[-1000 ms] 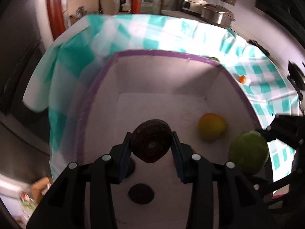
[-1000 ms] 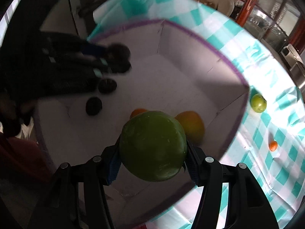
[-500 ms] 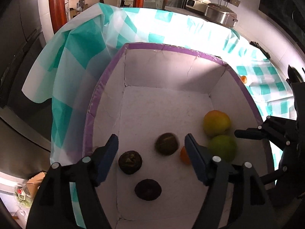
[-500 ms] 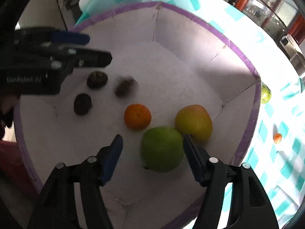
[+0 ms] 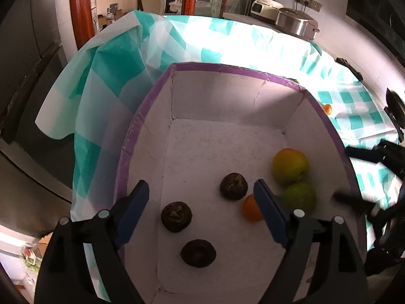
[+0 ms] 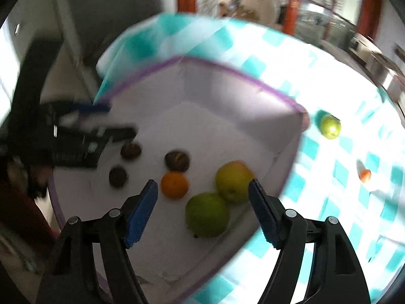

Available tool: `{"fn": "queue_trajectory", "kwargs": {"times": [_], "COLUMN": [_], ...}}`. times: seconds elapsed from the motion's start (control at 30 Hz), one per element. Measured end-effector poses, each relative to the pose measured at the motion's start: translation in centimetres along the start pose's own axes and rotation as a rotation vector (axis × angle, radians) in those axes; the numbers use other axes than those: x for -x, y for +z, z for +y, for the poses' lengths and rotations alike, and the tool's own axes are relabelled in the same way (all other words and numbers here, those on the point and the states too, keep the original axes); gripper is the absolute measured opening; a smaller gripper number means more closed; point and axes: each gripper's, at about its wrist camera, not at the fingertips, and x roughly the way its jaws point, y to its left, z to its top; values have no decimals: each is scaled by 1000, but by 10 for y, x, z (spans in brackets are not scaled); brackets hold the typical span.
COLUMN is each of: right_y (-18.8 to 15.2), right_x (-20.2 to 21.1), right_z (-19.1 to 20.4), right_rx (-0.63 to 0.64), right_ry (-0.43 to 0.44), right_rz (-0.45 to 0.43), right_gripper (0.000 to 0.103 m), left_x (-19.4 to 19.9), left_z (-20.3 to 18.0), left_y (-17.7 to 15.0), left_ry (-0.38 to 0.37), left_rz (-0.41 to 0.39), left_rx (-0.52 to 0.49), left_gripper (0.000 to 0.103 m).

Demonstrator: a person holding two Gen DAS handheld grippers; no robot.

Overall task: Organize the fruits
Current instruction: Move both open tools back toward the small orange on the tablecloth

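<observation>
Above the white box (image 5: 227, 101), the left gripper (image 5: 201, 193) hangs with its blue pads spread wide and nothing between them, angled down at the box floor. The dark fruit (image 5: 233, 186) it carried a second ago now lies just ahead of its right finger, with two more dark fruits (image 5: 176, 216) nearer its left finger. The right gripper (image 6: 202, 195) is likewise released and has pulled back and upward, its view blurred; the green apple (image 6: 207, 215) it let go rests between its fingertips, touching the yellow apple (image 6: 233, 180), with the orange (image 6: 174, 185) beside its left fingertip. Outside the box, a small green fruit (image 6: 329, 126) sits on the checked tablecloth (image 6: 341, 202).
</observation>
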Motion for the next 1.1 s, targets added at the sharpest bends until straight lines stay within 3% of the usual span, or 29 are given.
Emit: {"fn": "queue_trajectory", "kwargs": {"times": [0.13, 0.27, 0.43, 0.57, 0.63, 0.87, 1.03, 1.1], "right_y": [2, -17, -41, -30, -22, -10, -19, -26], "right_x": [15, 13, -7, -36, -58, -110, -133, -132], "right_z": [-77, -161, -248, -312, -336, -378, -381, -381], "right_rx": [-210, -347, -392, -407, -406, -370, -309, -297], "right_ry": [-63, -166, -261, -266, -277, -283, -298, -288], "right_rz": [-85, -68, 17, 17, 24, 58, 96, 64], "right_gripper": [75, 79, 79, 79, 79, 79, 74, 73], "left_x": [3, -3, 1, 20, 27, 55, 65, 64], "left_z": [-7, -12, -21, -45, -63, -138, -179, -193], "left_y": [-1, 1, 2, -2, -5, -17, -13, -6], "left_ry": [34, 97, 229, 295, 310, 351, 362, 347], "left_rz": [-14, 16, 29, 5, 4, 12, 4, -6], "left_rx": [19, 43, 116, 237, 247, 206, 170, 152], "left_gripper": [93, 97, 97, 97, 97, 97, 97, 97]}}
